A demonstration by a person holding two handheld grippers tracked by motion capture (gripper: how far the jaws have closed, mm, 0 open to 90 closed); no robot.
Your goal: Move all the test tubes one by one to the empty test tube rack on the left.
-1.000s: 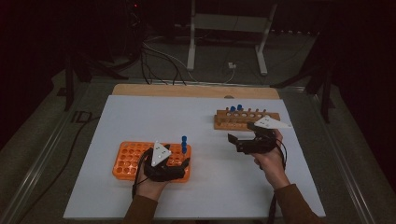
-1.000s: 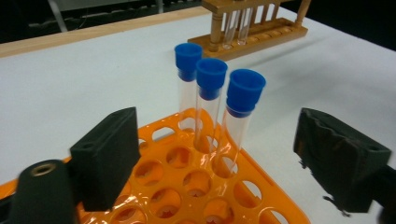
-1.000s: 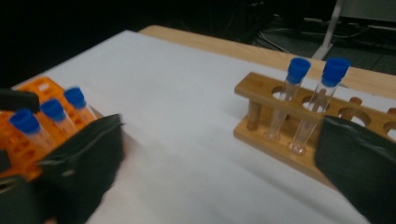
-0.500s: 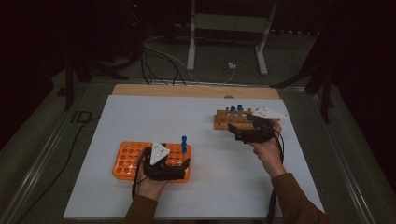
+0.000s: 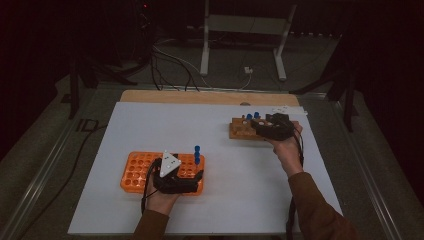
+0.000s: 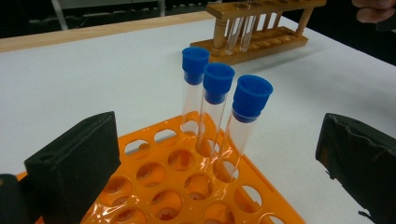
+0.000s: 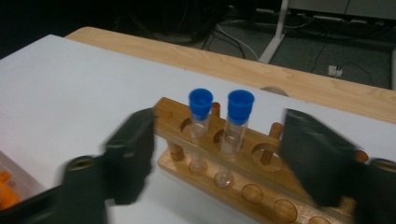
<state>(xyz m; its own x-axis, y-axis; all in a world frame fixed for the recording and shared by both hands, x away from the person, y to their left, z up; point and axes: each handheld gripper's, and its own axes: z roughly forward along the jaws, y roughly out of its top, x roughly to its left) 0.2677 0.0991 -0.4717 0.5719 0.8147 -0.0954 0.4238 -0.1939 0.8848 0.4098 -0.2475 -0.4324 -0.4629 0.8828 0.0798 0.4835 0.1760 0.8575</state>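
Orange plastic tube rack (image 5: 137, 170) lies on the white surface (image 5: 220, 150) at about 7 o'clock, under my left claw (image 6: 219, 154). That claw's jaws stand wide apart with nothing pressed between the pads; the left gripper view shows three clear glass tubes with blue caps (image 6: 219, 88) standing upright in adjacent holes at the rack's far corner, between the jaws but untouched. The wooden tube rack (image 5: 245, 131) sits toward 2 o'clock on the surface, well apart from the orange one. My right claw (image 7: 217, 140) is at that wooden rack, and its jaws have just been closing. They bracket two blue-capped clear tubes (image 7: 222, 121) seated upright in neighbouring holes; the pads stand clear of both tubes, so nothing is gripped. One jaw is blurred in the right gripper view.
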